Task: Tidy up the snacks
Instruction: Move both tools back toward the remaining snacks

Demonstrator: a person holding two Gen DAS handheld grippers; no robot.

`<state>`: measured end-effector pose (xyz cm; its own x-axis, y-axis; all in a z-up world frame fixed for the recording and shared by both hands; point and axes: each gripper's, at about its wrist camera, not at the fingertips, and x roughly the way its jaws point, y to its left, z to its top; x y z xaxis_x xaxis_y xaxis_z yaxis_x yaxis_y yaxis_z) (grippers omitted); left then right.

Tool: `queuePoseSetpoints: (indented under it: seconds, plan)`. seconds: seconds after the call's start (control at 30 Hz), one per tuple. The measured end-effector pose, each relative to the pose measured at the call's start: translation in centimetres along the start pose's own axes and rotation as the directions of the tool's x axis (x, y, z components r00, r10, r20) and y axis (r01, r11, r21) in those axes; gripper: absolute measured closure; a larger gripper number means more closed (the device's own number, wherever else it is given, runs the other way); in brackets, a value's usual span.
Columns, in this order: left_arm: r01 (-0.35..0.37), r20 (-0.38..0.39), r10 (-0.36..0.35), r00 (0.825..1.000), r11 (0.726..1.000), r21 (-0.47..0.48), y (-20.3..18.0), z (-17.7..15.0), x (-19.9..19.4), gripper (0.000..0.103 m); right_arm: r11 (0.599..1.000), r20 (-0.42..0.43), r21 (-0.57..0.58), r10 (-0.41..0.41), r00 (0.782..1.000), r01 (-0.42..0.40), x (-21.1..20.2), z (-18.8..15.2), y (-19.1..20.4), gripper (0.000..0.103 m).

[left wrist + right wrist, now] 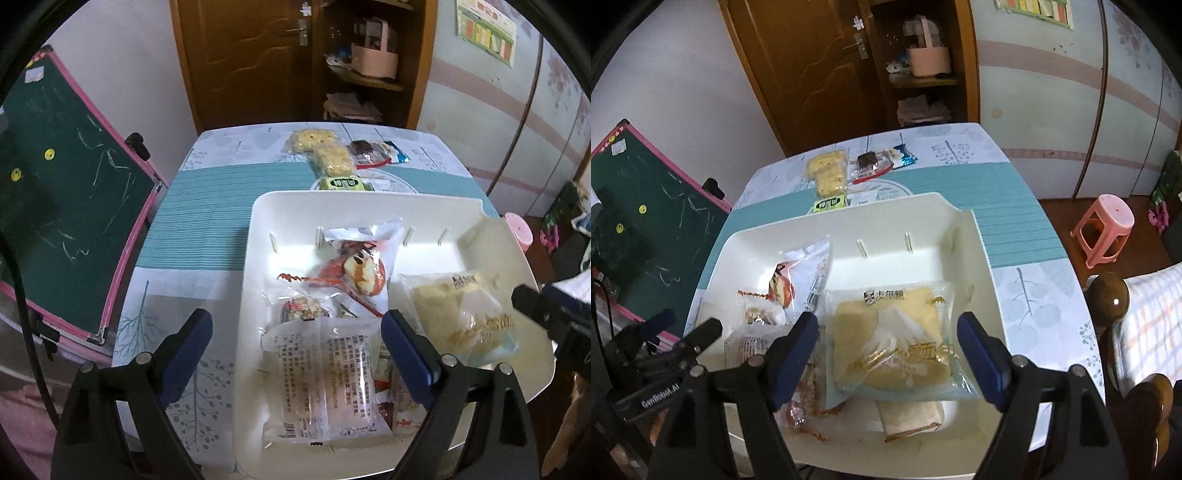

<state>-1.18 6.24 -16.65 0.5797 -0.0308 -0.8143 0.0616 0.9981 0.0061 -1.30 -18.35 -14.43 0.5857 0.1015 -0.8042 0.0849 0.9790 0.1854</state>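
Observation:
A white bin [369, 206] stands on the table and holds several snack packets. My left gripper [295, 325] hangs open over its left side, above a clear packet with printed text [325, 376]; its left finger is outside the bin wall. A red-printed bun packet [354, 269] lies farther in. My right gripper [888, 325] is open over the bin [849, 210], its pads either side of a pale bread packet [890, 332] without pressing on it. Behind the bin lie yellow cakes [321, 151], a chocolate packet [365, 151] and a green packet [343, 182].
A green chalkboard with a pink frame [66, 206] leans close to the table's left edge. A pink stool [1104, 229] stands on the floor to the right, and a wooden post [1108, 295] with bedding is at the near right. A door and shelves are behind.

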Motion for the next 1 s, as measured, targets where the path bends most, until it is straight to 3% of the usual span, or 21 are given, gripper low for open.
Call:
queuePoseSetpoints:
  seconds: [0.17, 0.4, 0.63, 0.8, 1.0]
  plan:
    - [-0.010, 0.025, 0.011, 1.000, 0.999, -0.042, 1.3, 0.4, -0.5, 0.011, 1.000, -0.032, 0.013, -0.005, 0.999, 0.005, 0.4, 0.2, 0.1, 0.025]
    - [-0.053, 0.059, 0.058, 0.997, 0.996, -0.074, 2.6, 1.0, -1.2, 0.011, 0.999, -0.106, 0.021, 0.048, 0.993, -0.046, 1.1, 0.0, 0.2, 0.025]
    - [-0.065, 0.066, 0.067, 0.996, 0.997, -0.041, 1.8, 1.8, -1.1, 0.011, 1.000, -0.018, -0.022, 0.020, 1.000, -0.021, 0.2, 0.7, 1.1, 0.025]
    - [-0.068, 0.105, 0.072, 0.992, 0.997, -0.040, 1.8, 3.7, -0.9, 0.011, 0.998, 0.050, -0.026, 0.061, 0.997, -0.060, -0.3, 3.2, 1.3, 0.025]
    - [-0.028, 0.190, 0.018, 0.982, 0.998, 0.048, 1.3, 8.5, -1.8, 0.014, 0.994, -0.010, -0.047, 0.102, 0.995, -0.102, 1.4, 7.9, 1.0, 0.025]
